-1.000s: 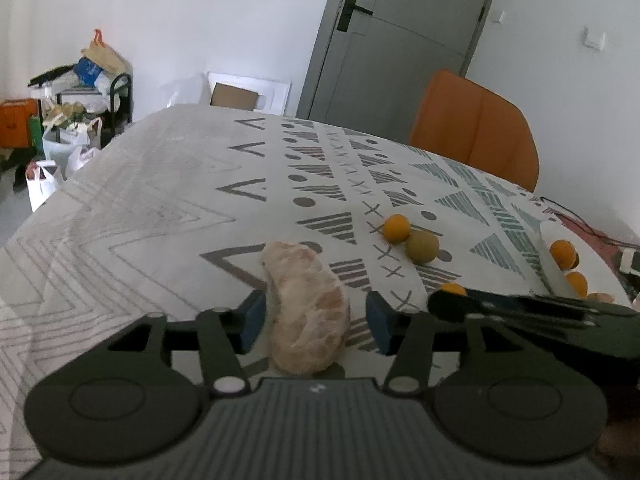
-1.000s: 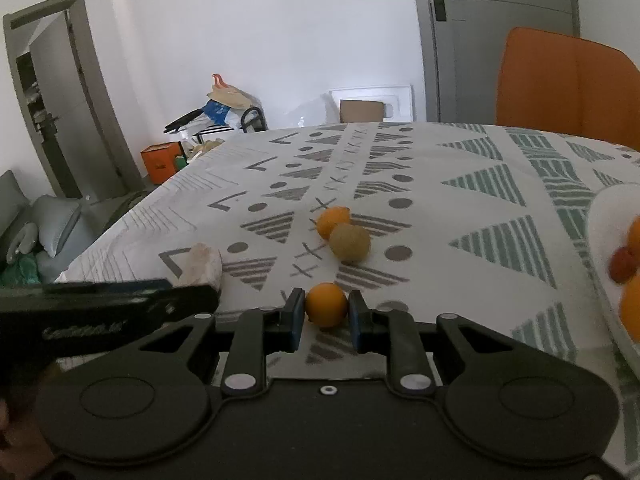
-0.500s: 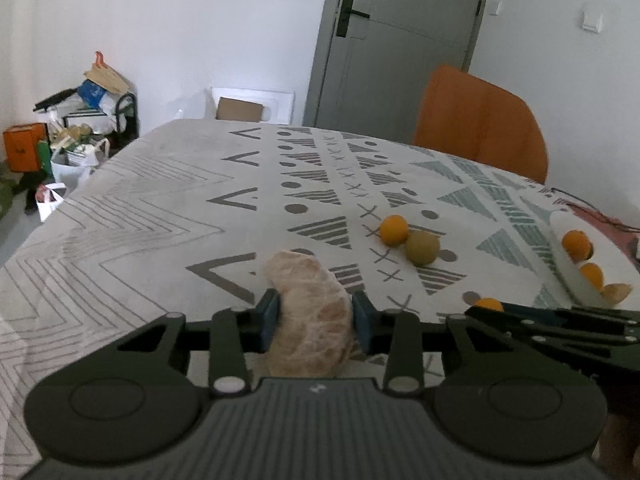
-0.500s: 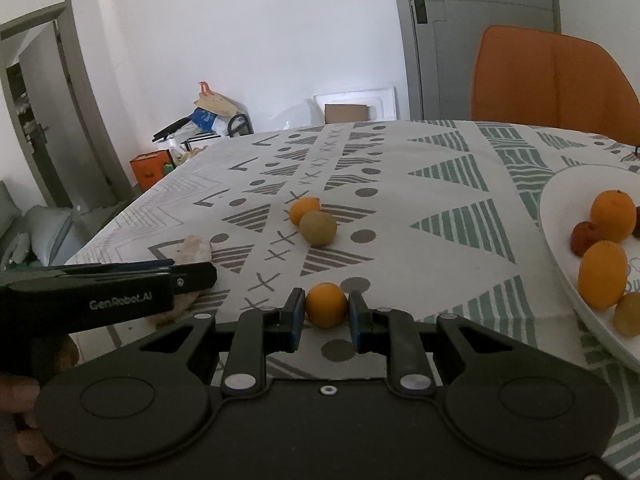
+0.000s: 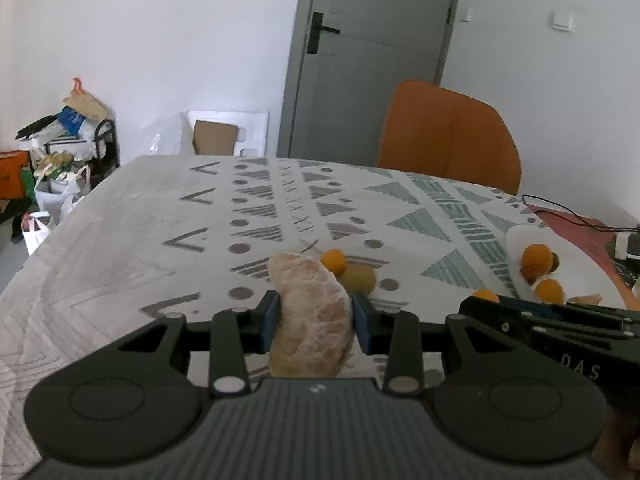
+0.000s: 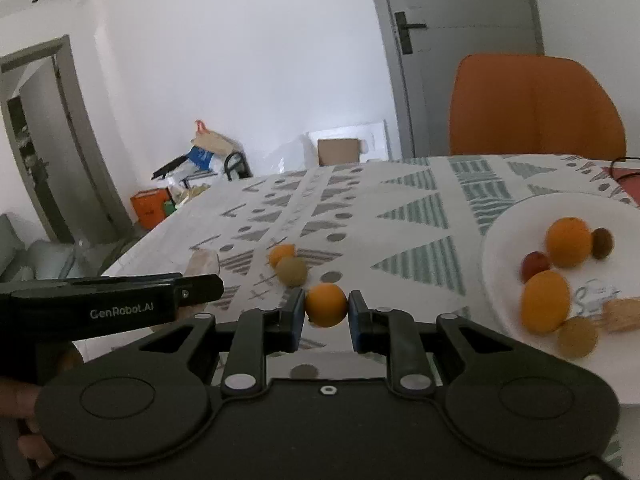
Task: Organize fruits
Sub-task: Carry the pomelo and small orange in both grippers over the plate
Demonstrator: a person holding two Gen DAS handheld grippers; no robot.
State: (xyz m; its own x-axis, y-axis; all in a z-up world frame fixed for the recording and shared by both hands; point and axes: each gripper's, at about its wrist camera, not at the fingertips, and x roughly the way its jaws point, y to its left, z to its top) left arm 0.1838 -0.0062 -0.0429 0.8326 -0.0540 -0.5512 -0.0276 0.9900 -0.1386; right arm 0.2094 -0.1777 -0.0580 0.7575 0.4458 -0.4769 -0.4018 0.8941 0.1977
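While both grippers hang over the patterned tablecloth (image 5: 120,216), each with fruit between its pads, the entries read:

Left gripper (image 5: 316,322): clamped on a peeled pomelo segment (image 5: 314,312), which stands upright between the blue pads, clear of the cloth.
Right gripper (image 6: 325,314): closed tight on a small orange (image 6: 326,304), pinched at its sides.
Loose fruit: one small orange fruit (image 6: 281,255) touching a greenish-brown round fruit (image 6: 292,271), on the cloth just beyond both grippers.
White plate (image 6: 516,216): at the right of the table, holding two larger oranges (image 6: 568,242), a red fruit (image 6: 535,266), two brownish fruits and a pale segment at the near rim.
Change, left: a second ago the pads stood apart with the segment lying on the cloth; the jaws have since closed on it, and it now sits higher against the pattern.
Change, right: grip unchanged; the plate has come further into view.
Pose: both grippers point forward and somewhat down, side by side; the left one crosses the right wrist view's left edge, with fingers (image 6: 24,428) of the hand showing below it.
Background: orange chair (image 5: 448,136) and grey door (image 5: 372,52) behind the table.
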